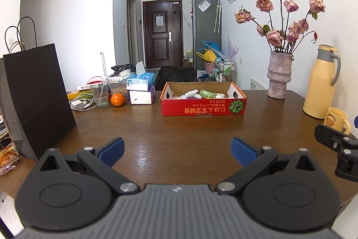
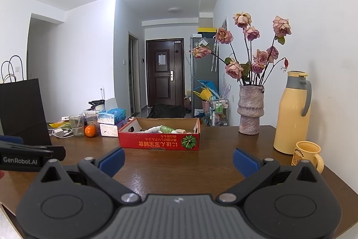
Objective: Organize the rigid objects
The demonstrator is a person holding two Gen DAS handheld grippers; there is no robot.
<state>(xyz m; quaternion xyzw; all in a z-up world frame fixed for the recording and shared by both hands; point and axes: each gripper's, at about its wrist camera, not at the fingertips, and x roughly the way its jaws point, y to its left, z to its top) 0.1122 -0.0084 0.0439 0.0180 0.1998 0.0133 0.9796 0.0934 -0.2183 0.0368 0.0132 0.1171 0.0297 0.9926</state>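
Note:
A red cardboard box [image 1: 202, 107] [image 2: 158, 141] stands in the middle of the brown table [image 1: 156, 133] and holds several small bottles and tubes [image 1: 209, 93] [image 2: 166, 128]. My left gripper [image 1: 177, 149] is open and empty, low over the near table, well short of the box. My right gripper [image 2: 179, 159] is open and empty, also near the front edge. Part of the right gripper shows at the right edge of the left wrist view [image 1: 337, 145]. The left gripper's side shows at the left of the right wrist view [image 2: 26, 155].
A black paper bag [image 1: 38, 95] stands at the left. A glass [image 1: 99, 94], an orange [image 1: 117, 100], tissue boxes [image 1: 142, 87] and a charger [image 1: 78, 103] sit at the back left. A vase of roses [image 1: 278, 75], a yellow thermos [image 1: 320, 82] and a yellow mug [image 1: 336, 121] stand at the right.

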